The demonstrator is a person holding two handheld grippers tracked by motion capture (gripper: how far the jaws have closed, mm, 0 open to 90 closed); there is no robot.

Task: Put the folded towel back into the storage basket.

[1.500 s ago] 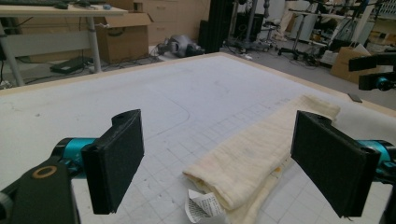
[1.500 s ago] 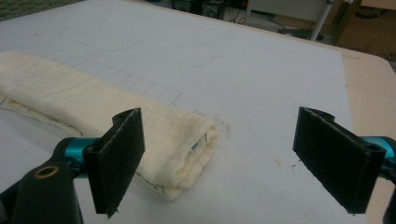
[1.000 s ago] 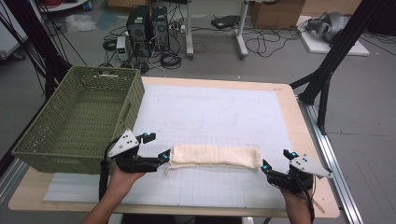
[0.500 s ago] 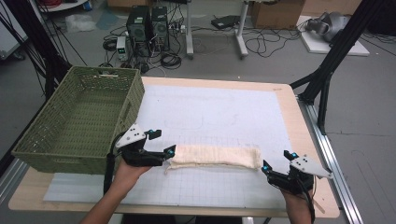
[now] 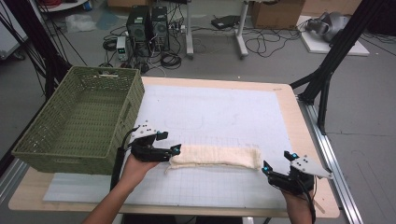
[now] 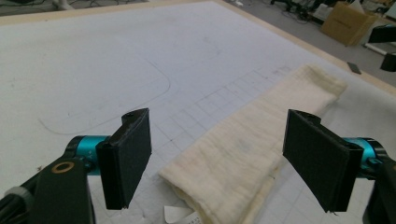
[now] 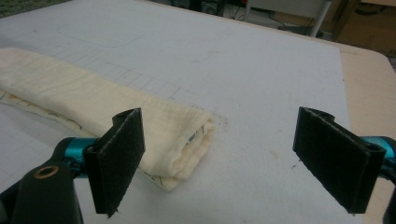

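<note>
A: How do the two claws stand?

B: The left gripper [image 5: 176, 150] sits at the left end of the long folded cream-coloured cloth [image 5: 215, 156]. Its jaws are spread wide and have just been closing a little; in the left gripper view the cloth's end [image 6: 243, 158] lies between the pads [image 6: 132, 154] without touching them. The right gripper [image 5: 265, 169] hovers just off the cloth's right end, jaws wide apart, holding nothing.

A: And the cloth itself?

B: It lies flat along the near part of the white gridded mat [image 5: 224, 112] on the wooden table [image 5: 310, 140], stretched left to right, folded in several soft layers (the fold shows best in the right gripper view [image 7: 187, 140]). A large green woven basket [image 5: 79, 121] stands at the far left.

A: Anything hard to make out?

B: A small white tag [image 6: 180, 215] under the cloth's near end is cut off at the frame edge, and the person's forearms leave the high view at the bottom.
</note>
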